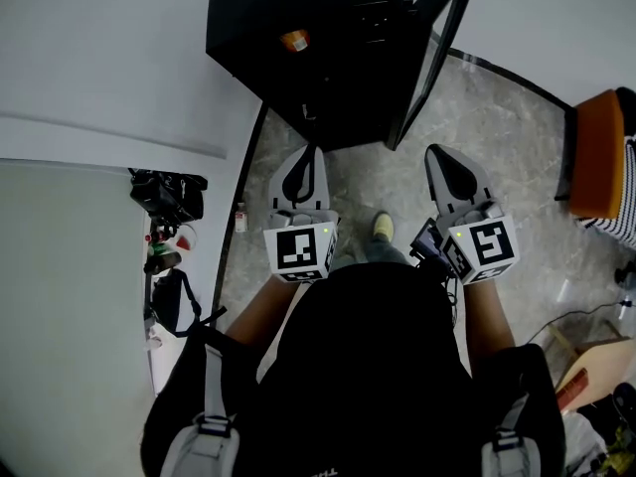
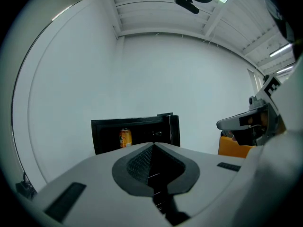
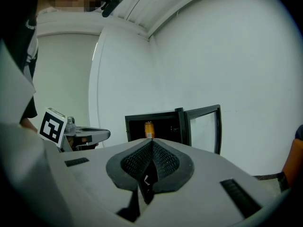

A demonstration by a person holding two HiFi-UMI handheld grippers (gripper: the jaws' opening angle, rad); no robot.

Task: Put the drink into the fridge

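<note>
Left gripper (image 1: 309, 157) and right gripper (image 1: 442, 157) are held side by side in the head view, with their tips aimed forward at the black fridge (image 1: 298, 68), which stands on the floor just ahead of them. The fridge door (image 1: 437, 48) is swung open ahead of the right gripper. The orange drink can (image 1: 294, 40) sits inside the fridge, beyond the left gripper's tip and slightly to its left, well apart from both tools. An orange seat (image 1: 596, 152) stands off to the right of the right gripper.

In the left gripper view, the jaws are pressed together with nothing between them. The can stands upright in the open fridge beyond them, a little left of the jaw line, and the right gripper shows at the right.

In the right gripper view, the jaws meet at the tips and hold nothing. The can stands upright in the fridge directly beyond the tips, with the open door to its right and the left gripper off to the left.
</note>
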